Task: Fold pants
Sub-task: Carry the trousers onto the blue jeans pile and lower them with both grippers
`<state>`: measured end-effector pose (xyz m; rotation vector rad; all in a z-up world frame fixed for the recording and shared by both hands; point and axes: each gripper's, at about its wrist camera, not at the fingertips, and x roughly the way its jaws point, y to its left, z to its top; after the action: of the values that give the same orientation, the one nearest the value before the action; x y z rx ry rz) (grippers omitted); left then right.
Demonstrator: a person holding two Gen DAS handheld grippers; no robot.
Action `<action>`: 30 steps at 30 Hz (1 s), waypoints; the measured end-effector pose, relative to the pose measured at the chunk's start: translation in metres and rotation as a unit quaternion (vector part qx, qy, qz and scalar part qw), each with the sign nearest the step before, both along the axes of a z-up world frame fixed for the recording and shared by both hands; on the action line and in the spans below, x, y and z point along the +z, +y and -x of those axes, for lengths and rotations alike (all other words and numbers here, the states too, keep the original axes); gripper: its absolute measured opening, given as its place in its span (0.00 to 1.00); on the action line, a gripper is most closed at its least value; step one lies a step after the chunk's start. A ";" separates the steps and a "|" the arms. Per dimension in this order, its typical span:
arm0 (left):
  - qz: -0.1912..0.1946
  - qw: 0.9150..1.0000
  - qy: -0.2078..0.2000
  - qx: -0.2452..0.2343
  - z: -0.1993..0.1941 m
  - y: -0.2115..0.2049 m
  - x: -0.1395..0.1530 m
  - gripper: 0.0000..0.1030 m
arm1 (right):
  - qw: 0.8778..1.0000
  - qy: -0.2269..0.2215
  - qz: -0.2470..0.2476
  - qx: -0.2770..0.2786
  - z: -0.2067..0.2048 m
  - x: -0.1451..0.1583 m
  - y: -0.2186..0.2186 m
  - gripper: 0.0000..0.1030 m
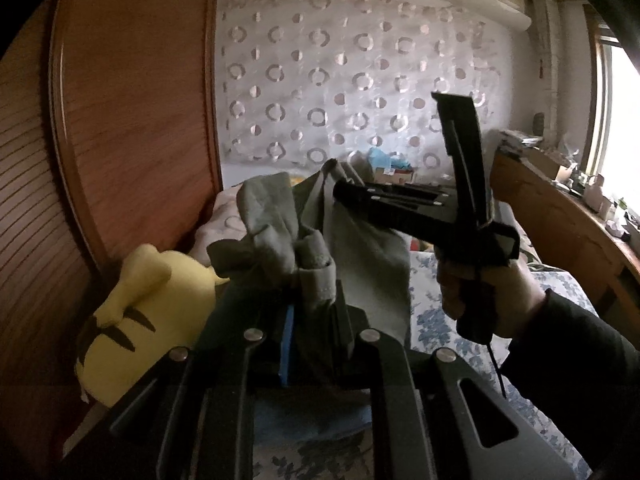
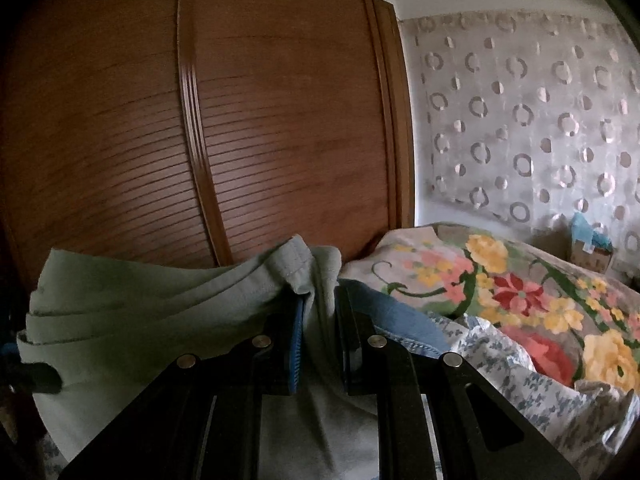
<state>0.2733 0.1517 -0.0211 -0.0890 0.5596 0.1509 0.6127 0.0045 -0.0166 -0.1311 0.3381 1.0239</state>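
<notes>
1. Left wrist view: between my left gripper [image 1: 310, 312] fingers sits a bunched fold of the pants [image 1: 360, 264]; the jaws stand narrow, pinched on the grey-green cloth.
2. From there the pants rise in a crumpled heap and stretch across to my right gripper [image 1: 340, 194], whose tips are buried in the cloth.
3. My right hand [image 1: 488, 292] grips that tool's handle above the bed [image 1: 440, 308].
4. A yellow plush [image 1: 136, 320] lies just left of my left gripper, by the wardrobe [image 1: 132, 92].
5. Right wrist view: my right gripper [image 2: 320, 332] is narrow too, clamped on a pants [image 2: 140, 308] edge that spreads leftward in layers.
6. A floral blanket [image 2: 520, 288] lies to the right, the wardrobe [image 2: 240, 120] behind.
</notes>
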 end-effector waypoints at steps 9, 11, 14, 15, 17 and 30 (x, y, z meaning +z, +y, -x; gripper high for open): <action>0.005 1.000 0.015 0.004 0.003 0.001 -0.005 0.18 | 1.000 0.031 0.000 0.000 0.003 0.014 0.000 0.20; 0.004 1.000 0.017 -0.001 0.005 0.001 -0.005 0.24 | 0.998 0.062 -0.018 -0.001 -0.002 0.021 -0.005 0.26; -0.003 1.000 0.017 -0.009 0.008 0.000 -0.005 0.38 | 0.998 0.061 -0.031 -0.012 -0.002 0.029 -0.014 0.36; -0.005 1.000 0.015 -0.011 0.009 0.000 -0.004 0.43 | 0.998 0.058 -0.032 -0.016 -0.001 0.032 -0.017 0.38; -0.012 1.000 0.012 -0.014 0.011 -0.002 -0.001 0.46 | 0.997 0.060 -0.033 -0.023 0.001 0.034 -0.026 0.38; -0.022 0.999 0.042 -0.010 0.007 -0.004 -0.023 0.46 | 0.997 0.074 0.010 -0.003 0.027 0.012 -0.062 0.38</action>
<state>0.2659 0.1475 -0.0441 -0.0340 0.6405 0.1481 0.5856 -0.0577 -0.0044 -0.0717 0.4826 1.0271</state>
